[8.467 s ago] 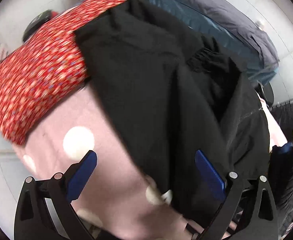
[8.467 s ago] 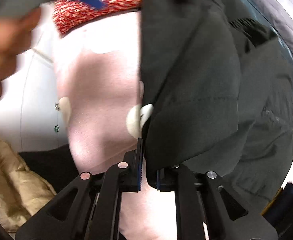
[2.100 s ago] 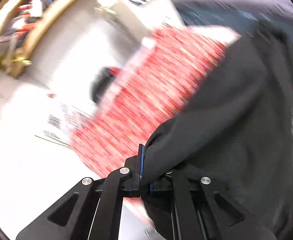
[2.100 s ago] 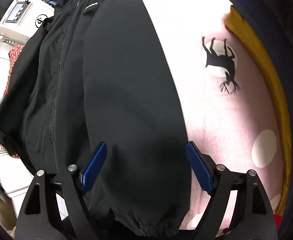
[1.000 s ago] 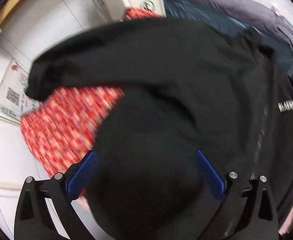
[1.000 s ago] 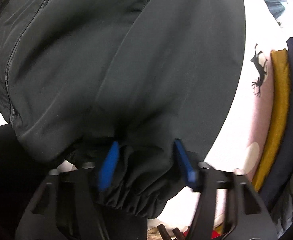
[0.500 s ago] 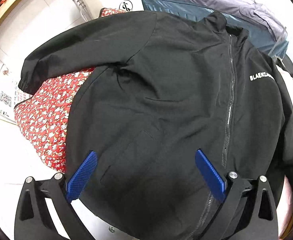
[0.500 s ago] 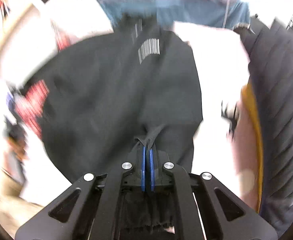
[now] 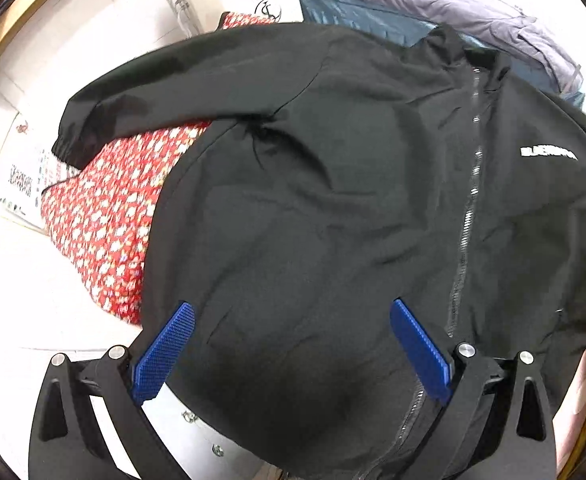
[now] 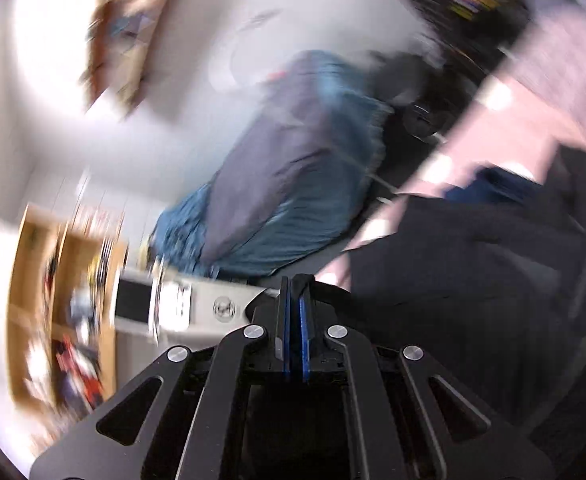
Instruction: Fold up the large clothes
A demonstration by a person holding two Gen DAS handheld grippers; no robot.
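currently the black jacket (image 9: 333, 208) lies spread front-up directly below the left gripper (image 9: 293, 344), jaws wide apart and empty, zipper (image 9: 469, 216) running near to far, one sleeve (image 9: 165, 92) stretched far-left; the right gripper (image 10: 294, 304) is clamped on a pinch of black fabric, jacket at its right

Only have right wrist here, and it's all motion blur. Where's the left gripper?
Observer: The left gripper is open, pointing down over the black jacket near its hem, gripping nothing.
Operator: Jacket orientation?
Observer: Front up, zipper closed, white chest logo showing.
Operator: Sleeves?
Observer: One sleeve lies stretched out across a red patterned cloth. The other does not show in the left wrist view.
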